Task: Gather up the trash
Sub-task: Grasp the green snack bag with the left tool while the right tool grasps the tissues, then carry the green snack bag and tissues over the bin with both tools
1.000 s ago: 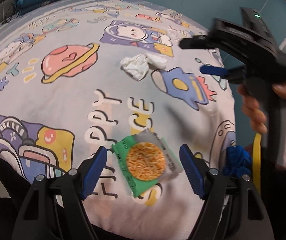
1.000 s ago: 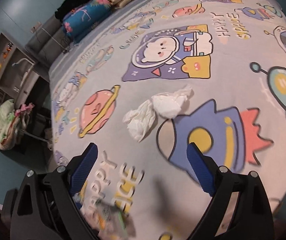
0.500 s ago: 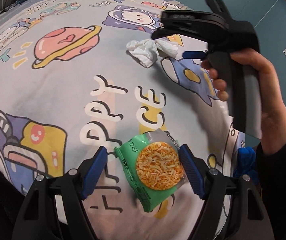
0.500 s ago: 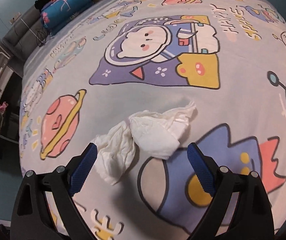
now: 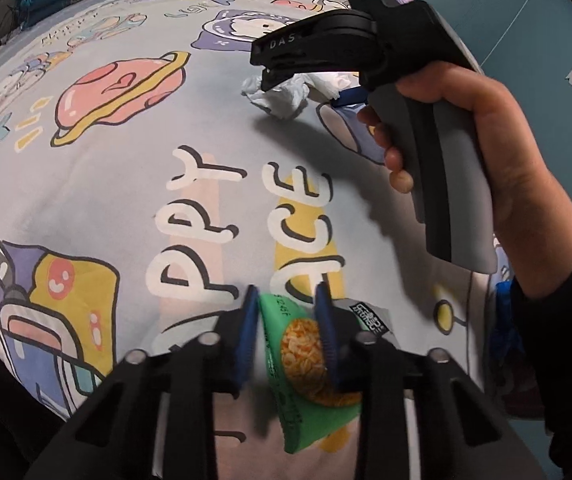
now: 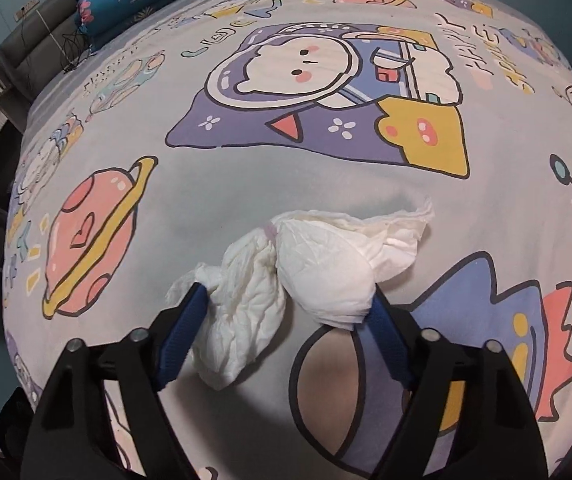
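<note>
Bedspread: we're over a pale bedspread [image 5: 133, 168] printed with cartoon planets, astronauts and big white letters, and it fills both wrist views.
Pink planet print: far left for us, a ringed pink planet [image 5: 117, 96] with a heart on it, flat on the fabric.
Left gripper: we've got our left gripper [image 5: 288, 332] low in its own view, pointing steeply down, jaws narrow and closing.
Snack wrapper: the green snack wrapper [image 5: 306, 364] with its orange noodle picture sits right between those blue pads; both pads press on it and the packet bows and folds between them. Its lower corner lies on the bedspread near the edge of the bed.
Crumpled tissues: further up the bed, well apart from the wrapper, we see two white crumpled tissues [image 6: 298, 276] touching each other, beside a blue rocket print.
Right gripper: our right gripper [image 6: 290, 312] is down around the tissues, jaws fairly wide and closing. The left pad touches the end of one tissue, the right pad meets the rounded lump of the other.
Right hand: our right hand [image 5: 486, 148] wraps the grey handle, a dark sleeve at the wrist.
</note>
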Available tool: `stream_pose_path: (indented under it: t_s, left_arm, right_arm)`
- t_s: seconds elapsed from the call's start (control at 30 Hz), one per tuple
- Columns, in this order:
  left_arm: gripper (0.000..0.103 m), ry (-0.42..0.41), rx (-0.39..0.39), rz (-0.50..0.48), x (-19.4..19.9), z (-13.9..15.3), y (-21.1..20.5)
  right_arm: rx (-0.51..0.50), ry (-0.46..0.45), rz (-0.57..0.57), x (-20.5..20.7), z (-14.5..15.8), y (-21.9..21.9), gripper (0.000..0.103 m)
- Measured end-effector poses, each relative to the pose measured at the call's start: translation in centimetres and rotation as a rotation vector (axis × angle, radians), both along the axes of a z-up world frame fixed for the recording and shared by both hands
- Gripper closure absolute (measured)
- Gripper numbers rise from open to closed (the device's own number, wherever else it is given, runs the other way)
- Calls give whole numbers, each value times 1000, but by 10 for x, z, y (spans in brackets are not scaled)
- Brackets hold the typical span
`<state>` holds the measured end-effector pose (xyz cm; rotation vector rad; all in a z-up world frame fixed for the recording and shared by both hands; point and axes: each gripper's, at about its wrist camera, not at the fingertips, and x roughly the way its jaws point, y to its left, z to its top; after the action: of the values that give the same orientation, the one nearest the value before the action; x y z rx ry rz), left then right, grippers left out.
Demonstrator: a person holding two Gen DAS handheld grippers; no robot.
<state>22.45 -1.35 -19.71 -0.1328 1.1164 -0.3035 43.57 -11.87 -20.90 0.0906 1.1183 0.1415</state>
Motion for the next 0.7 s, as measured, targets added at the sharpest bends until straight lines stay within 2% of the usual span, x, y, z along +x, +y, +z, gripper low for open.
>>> stream_pose_path:
  t_s: [0.07,0.1,0.2,0.23,0.4,0.7]
  left_arm:
    - [92,9,-8,10,1,-1,2]
    - [93,14,-19,11,1,-1,4]
    - [97,18,-34,17,-1,1,7]
    - [98,20,-40,17,0,1,8]
    - [99,28,-80,11,-7,9,13]
    - [98,-42,-98,5,-25,39,19]
  right_arm:
    - [-14,-8,-20,-1,0,0,39]
    - [-16,-9,-29,-2,0,0,45]
    - [19,-11,-45,-4,4,-2,79]
    - [43,-3,-45,-5,4,-2,83]
    - [111,15,-52,-10,8,-4,90]
    - [217,1,-21,-38,48,-13,90]
